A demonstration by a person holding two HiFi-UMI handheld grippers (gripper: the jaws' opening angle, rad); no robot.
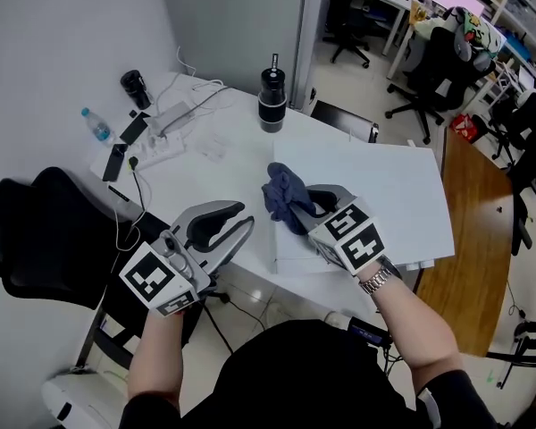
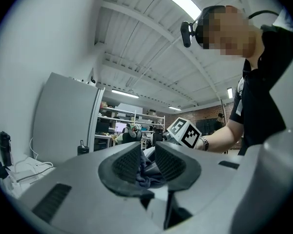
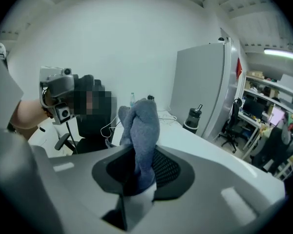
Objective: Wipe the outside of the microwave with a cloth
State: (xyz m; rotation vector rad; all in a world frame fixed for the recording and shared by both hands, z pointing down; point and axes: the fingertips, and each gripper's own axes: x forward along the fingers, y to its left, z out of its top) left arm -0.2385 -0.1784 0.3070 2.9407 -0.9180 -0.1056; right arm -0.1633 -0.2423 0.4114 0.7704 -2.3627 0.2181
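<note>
At the near left corner of the microwave's point(image 1: 384, 195) white top, my right claw point(image 1: 308, 206) is clenched on the cloth point(image 1: 284, 195), a crumpled blue-grey rag. Its bunched end sticks out past the jaws, over the left edge of that top. From the head view I cannot tell whether the rag rests on the surface or hangs just above it. In the right gripper view the jaws press on the rag from both sides, and its folds rise in a thick wad in front of the camera. My left claw point(image 1: 241, 220) is released: the jaws stand apart with nothing between them, and it sits near the table's point(image 1: 214, 177) front edge, to the left of the microwave and apart from the rag. It points across towards my right claw, so in the left gripper view I see the rag and the right claw's marker cube through the gap between the jaws. Further back on the table stand a black flask point(image 1: 272, 101), a small water bottle point(image 1: 96, 125) and a power strip point(image 1: 161, 132) with white cables. A black chair point(image 1: 45, 239) stands to the left of the table.
</note>
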